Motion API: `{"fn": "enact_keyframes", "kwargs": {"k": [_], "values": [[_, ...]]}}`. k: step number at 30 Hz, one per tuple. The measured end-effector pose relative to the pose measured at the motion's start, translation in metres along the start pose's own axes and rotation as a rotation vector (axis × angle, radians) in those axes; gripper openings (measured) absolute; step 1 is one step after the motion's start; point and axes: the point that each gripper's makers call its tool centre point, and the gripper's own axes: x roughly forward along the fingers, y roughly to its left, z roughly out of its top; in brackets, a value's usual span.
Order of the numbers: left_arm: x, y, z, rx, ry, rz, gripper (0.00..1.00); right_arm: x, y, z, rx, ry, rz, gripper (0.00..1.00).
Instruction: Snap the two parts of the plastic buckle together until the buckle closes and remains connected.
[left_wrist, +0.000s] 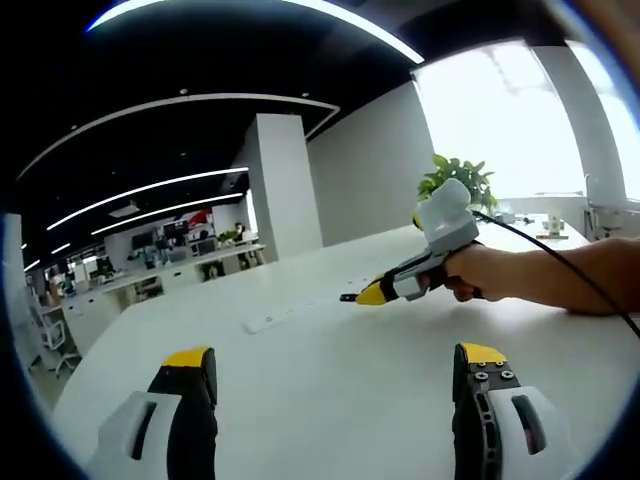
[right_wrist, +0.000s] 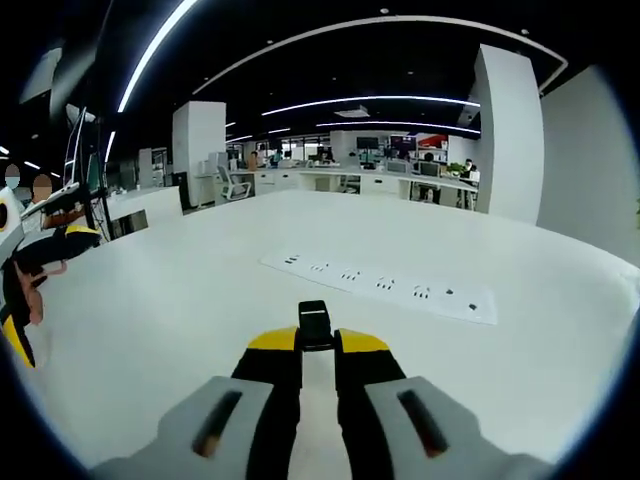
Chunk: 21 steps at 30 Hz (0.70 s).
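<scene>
My counter (right_wrist: 180, 300) is a wide, plain white surface. Set flush into it is a long white strip of power sockets (right_wrist: 385, 285), also visible from the left gripper view (left_wrist: 270, 321).

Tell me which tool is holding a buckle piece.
The right tool, jaws closed on the black buckle piece; the left tool is open and empty.

- A white table (left_wrist: 330, 370) is spread across the lower frame of the left gripper view.
- A potted plant (left_wrist: 460, 178) is seen at upper right.
- A power strip panel (right_wrist: 385, 285) is set into the tabletop, centre right of the right gripper view.
</scene>
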Motion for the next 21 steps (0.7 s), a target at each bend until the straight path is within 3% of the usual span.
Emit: {"fn": "enact_keyframes", "kwargs": {"k": [21], "values": [[0.002, -0.003, 0.008, 0.019, -0.013, -0.021, 1.0, 0.032, -0.008, 0.003, -0.013, 0.029, -0.013, 0.1]]}}
